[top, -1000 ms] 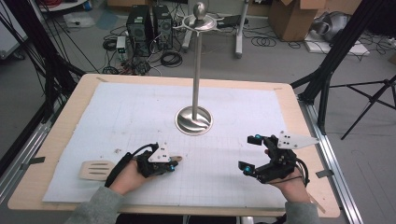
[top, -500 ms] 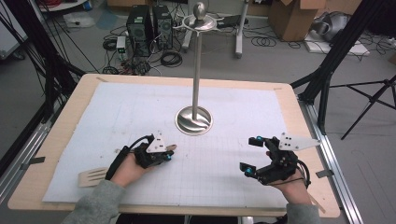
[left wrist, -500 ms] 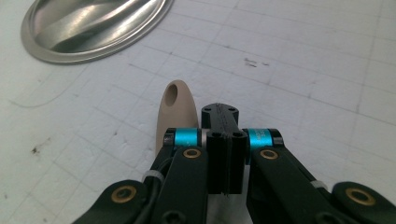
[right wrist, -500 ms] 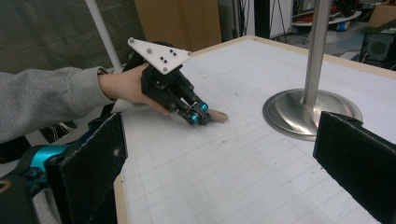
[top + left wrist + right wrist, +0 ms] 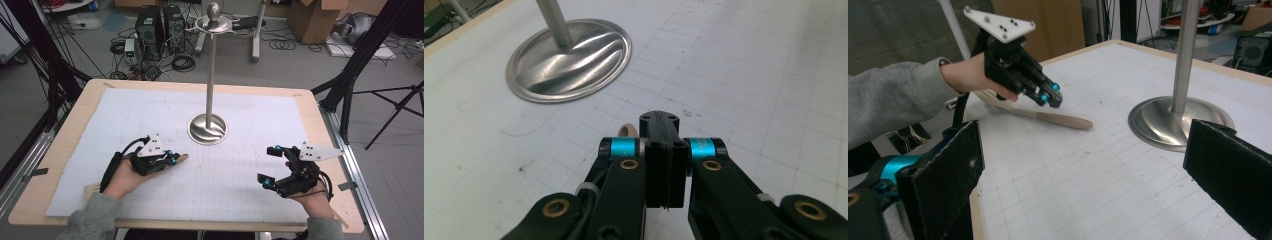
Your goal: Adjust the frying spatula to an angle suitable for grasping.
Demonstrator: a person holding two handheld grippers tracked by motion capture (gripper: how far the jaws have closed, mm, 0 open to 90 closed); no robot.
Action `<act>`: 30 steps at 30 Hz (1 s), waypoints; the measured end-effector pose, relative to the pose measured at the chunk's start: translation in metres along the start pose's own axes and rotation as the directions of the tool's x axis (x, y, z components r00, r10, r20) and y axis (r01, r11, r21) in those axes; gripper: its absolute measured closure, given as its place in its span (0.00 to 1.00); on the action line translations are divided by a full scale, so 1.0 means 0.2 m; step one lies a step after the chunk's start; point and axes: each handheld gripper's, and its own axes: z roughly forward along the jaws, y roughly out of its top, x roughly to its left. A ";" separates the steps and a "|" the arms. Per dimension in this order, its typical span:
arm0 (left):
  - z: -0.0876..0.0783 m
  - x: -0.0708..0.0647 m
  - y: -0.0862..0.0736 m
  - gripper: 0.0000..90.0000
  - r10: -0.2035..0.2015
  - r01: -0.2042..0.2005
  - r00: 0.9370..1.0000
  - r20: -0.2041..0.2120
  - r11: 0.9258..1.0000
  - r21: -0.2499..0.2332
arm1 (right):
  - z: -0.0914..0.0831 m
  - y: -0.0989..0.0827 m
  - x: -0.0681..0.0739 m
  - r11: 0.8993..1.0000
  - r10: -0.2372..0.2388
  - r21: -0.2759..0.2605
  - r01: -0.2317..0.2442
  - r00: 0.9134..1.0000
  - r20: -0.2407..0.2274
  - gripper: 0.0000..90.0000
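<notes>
So the wooden spatula is clamped in the left gripper, jaws pressed together on the handle somewhere along its length; the rounded handle tip is seen poking out past the jaws toward the stand, and the slotted blade end can just be made out under the left hand, near the table's front edge. From the right gripper view the spatula looks to be lifted clear of the mat, tilted, handle tip lowest. On the white gridded mat, the left gripper is found at about 8 o'clock from the metal stand's base, near it but not touching. The right gripper is parked at roughly 4 o'clock from that base, held well apart from the spatula, with its jaws spread wide and nothing between the pads. The stand's pole is seen rising straight up to a small dish and ball on top.
</notes>
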 end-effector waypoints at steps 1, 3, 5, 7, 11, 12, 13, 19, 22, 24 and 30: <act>-0.04 0.02 -0.02 0.99 0.003 -0.003 1.000 0.016 1.000 -0.003 | 0.00 0.00 0.00 1.000 0.001 0.001 -0.001 1.000 -0.001 0.02; -0.07 0.03 -0.04 0.99 -0.004 0.004 1.000 0.028 1.000 -0.001 | 0.00 0.00 0.00 1.000 -0.001 -0.001 0.001 1.000 -0.002 0.02; -0.13 0.06 -0.07 0.99 -0.005 0.004 1.000 0.020 1.000 0.016 | 0.00 0.00 0.00 1.000 0.000 -0.001 0.000 1.000 0.001 0.02; -0.19 0.10 -0.11 0.99 -0.031 0.030 0.999 0.031 1.000 0.008 | 0.00 0.00 -0.01 1.000 0.001 -0.002 -0.001 1.000 0.002 0.02; -0.26 0.16 -0.14 0.97 -0.064 0.063 0.998 0.026 0.998 0.026 | 0.01 0.00 -0.01 1.000 0.000 0.005 0.000 1.000 -0.001 0.02; -0.27 0.17 -0.16 0.97 -0.070 0.069 0.997 0.019 0.997 0.036 | 0.02 0.00 -0.01 1.000 0.001 0.008 -0.001 1.000 -0.002 0.02; -0.28 0.18 -0.16 0.97 -0.072 0.071 0.997 0.021 0.997 0.042 | 0.02 0.00 -0.01 1.000 -0.001 0.009 0.001 1.000 -0.005 0.02; -0.25 0.17 -0.21 0.99 -0.080 0.074 0.995 0.058 0.992 0.101 | 0.02 0.00 -0.02 1.000 -0.002 0.006 0.002 1.000 -0.007 0.02; -0.20 0.14 -0.22 0.99 -0.033 0.023 0.997 0.065 0.988 0.150 | 0.03 0.00 -0.01 1.000 0.005 0.008 -0.005 1.000 -0.010 0.02; -0.18 0.13 -0.23 0.99 -0.022 0.008 0.997 0.080 0.986 0.166 | 0.03 0.01 -0.01 1.000 -0.001 0.011 0.001 1.000 -0.011 0.02; -0.15 0.12 -0.24 1.00 -0.003 -0.013 0.997 0.077 0.978 0.209 | 0.03 0.01 -0.01 1.000 -0.005 0.009 0.005 1.000 -0.007 0.02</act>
